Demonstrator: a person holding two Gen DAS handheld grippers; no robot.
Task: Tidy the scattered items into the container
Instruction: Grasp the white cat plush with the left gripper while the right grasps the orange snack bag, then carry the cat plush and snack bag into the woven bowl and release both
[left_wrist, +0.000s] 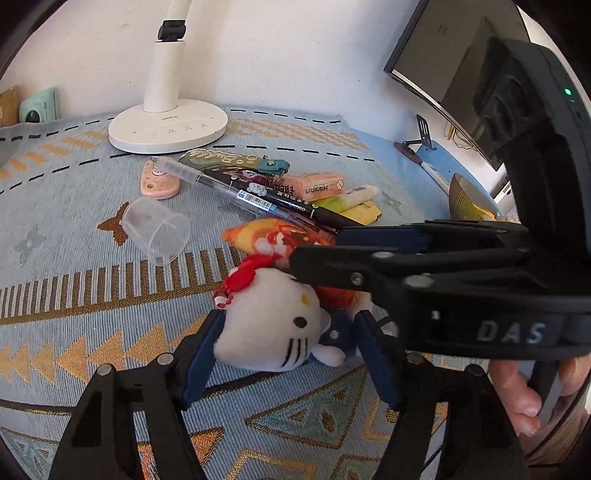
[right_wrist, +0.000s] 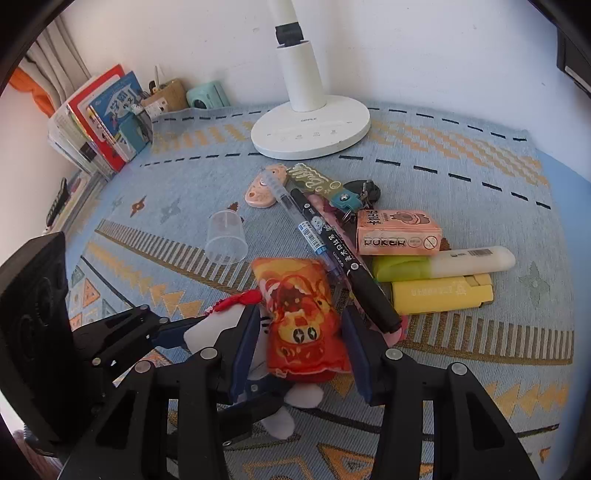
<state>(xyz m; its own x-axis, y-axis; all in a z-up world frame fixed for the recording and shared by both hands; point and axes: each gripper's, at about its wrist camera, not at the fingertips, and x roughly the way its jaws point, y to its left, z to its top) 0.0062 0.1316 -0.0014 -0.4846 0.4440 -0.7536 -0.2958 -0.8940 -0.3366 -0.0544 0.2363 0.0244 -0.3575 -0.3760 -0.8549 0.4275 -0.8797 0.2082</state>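
Barely started, by the look of it: every item I can see lies loose on the cloth (right_wrist: 480, 177), nothing stowed.

Left gripper (left_wrist: 284, 354): jaws wide, straddling the white plush (left_wrist: 273, 321); can't tell if the pads touch it. Right gripper (right_wrist: 299, 343): jaws wide, either side of the orange pouch (right_wrist: 299, 314), no squeeze visible. Plush and pouch lie nearest, overlapping; the right tool crosses over the plush in the left view.

Still left:
- clear cup (right_wrist: 226, 239), on its side, apart from the pile
- pens (right_wrist: 325, 243)
- poker box (right_wrist: 399, 233)
- highlighter (right_wrist: 443, 263) and yellow block (right_wrist: 439, 293)
- keys (right_wrist: 354, 199) and pink tag (right_wrist: 264, 188) by the lamp base (right_wrist: 310, 133)

Hidden or unclear: no container identifiable in either view. Plush body is mostly covered by the pouch and gripper arms in the right view. A pink item under the pens is unreadable.
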